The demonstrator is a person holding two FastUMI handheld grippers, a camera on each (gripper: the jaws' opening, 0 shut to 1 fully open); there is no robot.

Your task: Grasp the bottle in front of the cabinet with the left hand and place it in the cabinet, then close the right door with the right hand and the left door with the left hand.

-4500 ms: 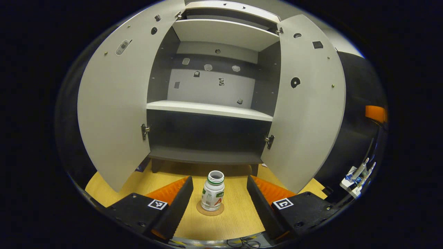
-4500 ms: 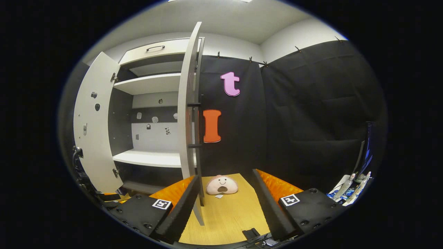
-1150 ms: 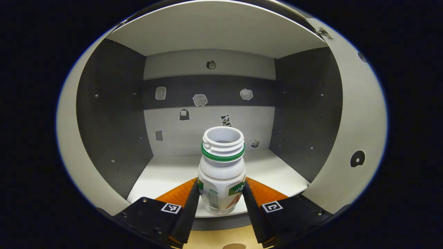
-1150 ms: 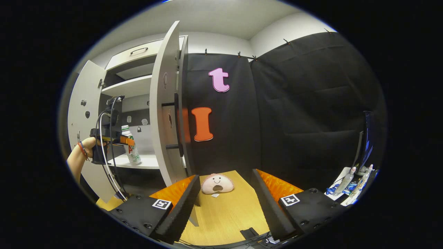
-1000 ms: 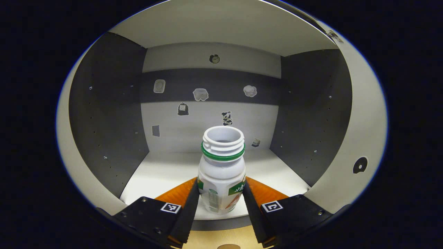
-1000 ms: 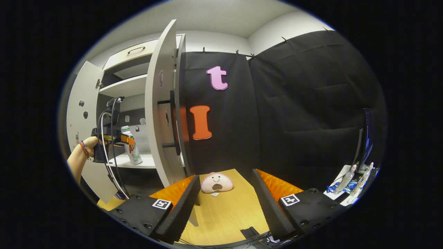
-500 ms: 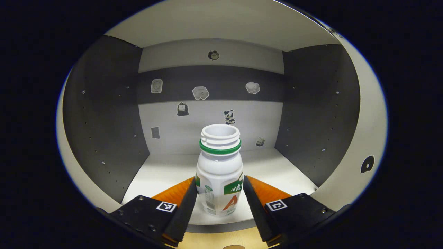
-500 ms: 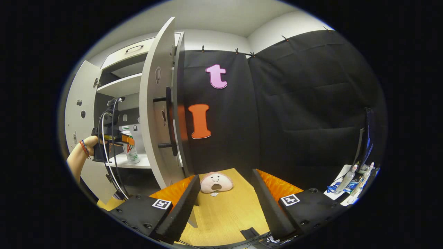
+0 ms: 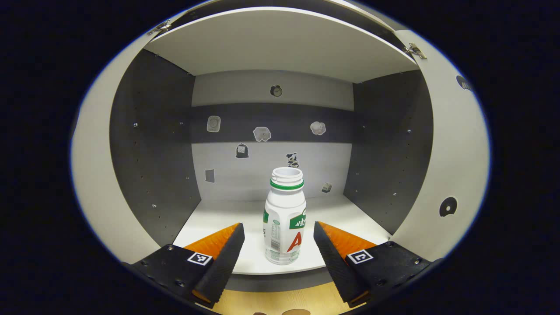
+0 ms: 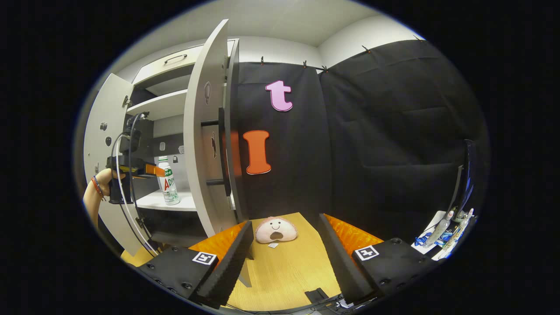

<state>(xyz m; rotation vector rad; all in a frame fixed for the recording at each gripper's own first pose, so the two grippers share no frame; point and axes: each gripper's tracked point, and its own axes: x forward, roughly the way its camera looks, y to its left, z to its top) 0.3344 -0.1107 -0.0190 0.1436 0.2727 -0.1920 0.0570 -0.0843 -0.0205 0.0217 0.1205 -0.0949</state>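
bottle (image 9: 285, 215) upright on cabinet shelf (image 9: 245, 218) | left gripper (image 9: 278, 245) spread, clear of it (seemingly) | right gripper (image 10: 284, 249) spread, empty

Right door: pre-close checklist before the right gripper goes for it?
1. bottle upright on the cabinet shelf: ok.
2. left gripper released, fingers apart either side of the bottle without touching: ok.
3. Left gripper clear of the cabinet opening: not ok; in the right gripper view it sits level with the shelf front beside the bottle.
4. right door open, handle reachable: ok, the handle faces the right gripper.
5. Right gripper open and empty: ok.
6. plush toy outside the door's swing: cannot tell.
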